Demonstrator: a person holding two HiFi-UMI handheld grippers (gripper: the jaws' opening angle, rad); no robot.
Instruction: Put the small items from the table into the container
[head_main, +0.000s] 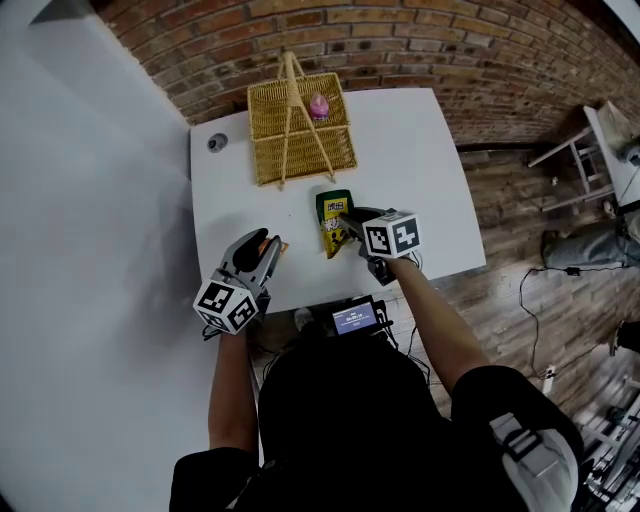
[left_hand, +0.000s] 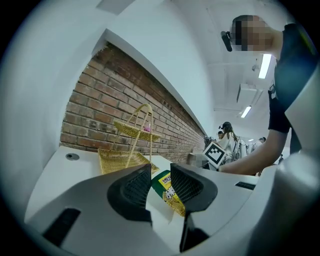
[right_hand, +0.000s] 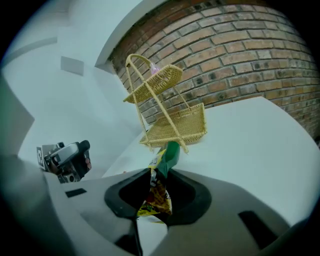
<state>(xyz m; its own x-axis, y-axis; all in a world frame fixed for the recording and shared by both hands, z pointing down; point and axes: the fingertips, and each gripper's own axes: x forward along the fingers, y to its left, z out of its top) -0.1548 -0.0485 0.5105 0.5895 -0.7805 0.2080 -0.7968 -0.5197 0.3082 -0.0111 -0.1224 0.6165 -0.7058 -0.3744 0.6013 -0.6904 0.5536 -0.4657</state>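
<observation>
This looks like a lab or test workshop. A white bench stands against a bare brick wall, and cables trail over the floor. Strip lights hang overhead, and other people work farther back.

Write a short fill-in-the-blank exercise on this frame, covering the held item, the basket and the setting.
The snack packet is gripped by the ___ claw.
The small item in the wicker basket, on its upper tier, is coloured ___.
The wall behind the white table is built of ___.
Missing words: right; pink; brick.
</observation>
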